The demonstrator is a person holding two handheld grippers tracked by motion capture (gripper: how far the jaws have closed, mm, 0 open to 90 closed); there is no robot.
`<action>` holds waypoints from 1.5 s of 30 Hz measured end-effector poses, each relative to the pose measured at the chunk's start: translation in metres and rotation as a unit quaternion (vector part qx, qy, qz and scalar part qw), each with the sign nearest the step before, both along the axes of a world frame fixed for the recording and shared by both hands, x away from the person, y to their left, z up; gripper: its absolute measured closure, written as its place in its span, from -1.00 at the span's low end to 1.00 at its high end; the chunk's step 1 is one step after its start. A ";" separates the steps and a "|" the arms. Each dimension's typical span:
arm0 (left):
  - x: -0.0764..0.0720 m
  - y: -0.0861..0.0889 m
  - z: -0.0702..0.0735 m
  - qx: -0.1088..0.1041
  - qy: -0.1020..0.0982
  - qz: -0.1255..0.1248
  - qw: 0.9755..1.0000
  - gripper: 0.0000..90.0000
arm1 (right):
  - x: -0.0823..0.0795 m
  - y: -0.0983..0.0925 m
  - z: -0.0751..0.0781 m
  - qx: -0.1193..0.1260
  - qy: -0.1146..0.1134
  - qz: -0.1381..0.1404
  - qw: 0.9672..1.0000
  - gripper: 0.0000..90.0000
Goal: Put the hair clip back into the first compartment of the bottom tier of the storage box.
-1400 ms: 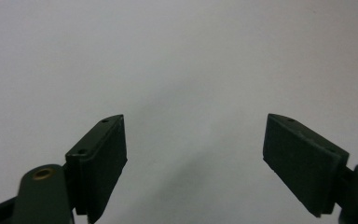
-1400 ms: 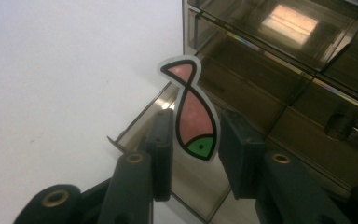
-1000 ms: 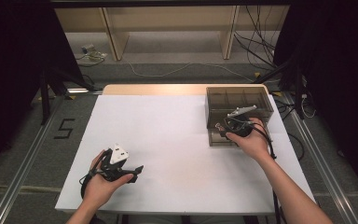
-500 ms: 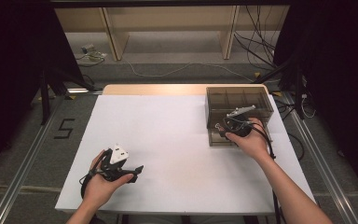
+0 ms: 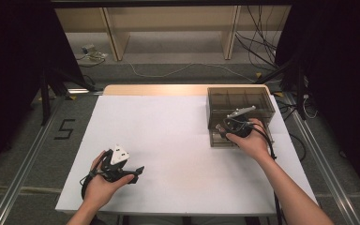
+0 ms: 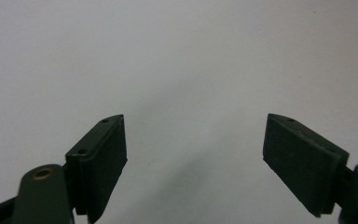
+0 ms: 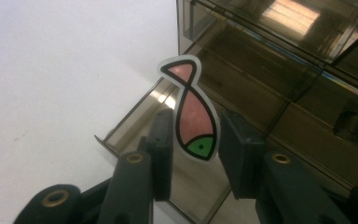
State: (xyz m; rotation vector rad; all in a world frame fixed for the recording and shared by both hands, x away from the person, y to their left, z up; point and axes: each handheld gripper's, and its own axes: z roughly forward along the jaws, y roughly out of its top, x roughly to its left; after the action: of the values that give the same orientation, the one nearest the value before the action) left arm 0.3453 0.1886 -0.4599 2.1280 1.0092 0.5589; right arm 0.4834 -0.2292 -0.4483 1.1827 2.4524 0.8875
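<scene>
A flat fish-shaped piece (image 7: 192,105), pink with a green head and a black outline, stands upright between the jaws of my right gripper (image 7: 196,122), which is shut on its lower part. The piece hangs over the pulled-out drawer (image 7: 135,122) of a smoky transparent box (image 7: 279,51). In the high view my right gripper (image 5: 234,127) is at the front of that box (image 5: 240,101), at the table's right. My left gripper (image 5: 135,170) rests low over the white table (image 5: 178,140) near its front left. Its jaws (image 6: 193,140) stand wide apart with nothing between them.
The box has several compartments, and its open drawer (image 5: 221,140) juts toward the person. A cable trails from each gripper. Beyond the table's far edge are wooden shelf legs (image 5: 115,35) and loose cables on the floor (image 5: 262,42).
</scene>
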 end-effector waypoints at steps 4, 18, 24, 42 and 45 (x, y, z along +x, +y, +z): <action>0.000 0.000 0.000 0.000 0.001 0.000 1.000 -0.52 | 0.000 0.000 -0.001 -0.002 0.000 0.000 1.000 0.48; 0.000 0.000 0.000 0.000 0.000 0.000 1.000 -0.52 | 0.002 0.001 -0.003 -0.006 0.003 0.000 1.000 0.48; 0.000 0.000 0.000 0.000 0.000 0.000 1.000 -0.52 | 0.002 0.001 -0.004 -0.010 0.004 0.001 1.000 0.48; 0.000 0.000 0.000 0.001 0.000 -0.001 1.000 -0.52 | 0.003 0.001 -0.008 -0.019 0.004 0.002 1.000 0.48; 0.000 0.000 0.000 0.000 0.000 -0.002 1.000 -0.52 | 0.004 0.001 -0.008 -0.019 0.004 0.002 1.000 0.48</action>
State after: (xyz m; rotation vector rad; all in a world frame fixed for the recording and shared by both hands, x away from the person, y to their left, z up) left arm 0.3451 0.1888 -0.4598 2.1300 1.0056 0.5582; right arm 0.4876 -0.2277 -0.4566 1.1716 2.4673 0.8361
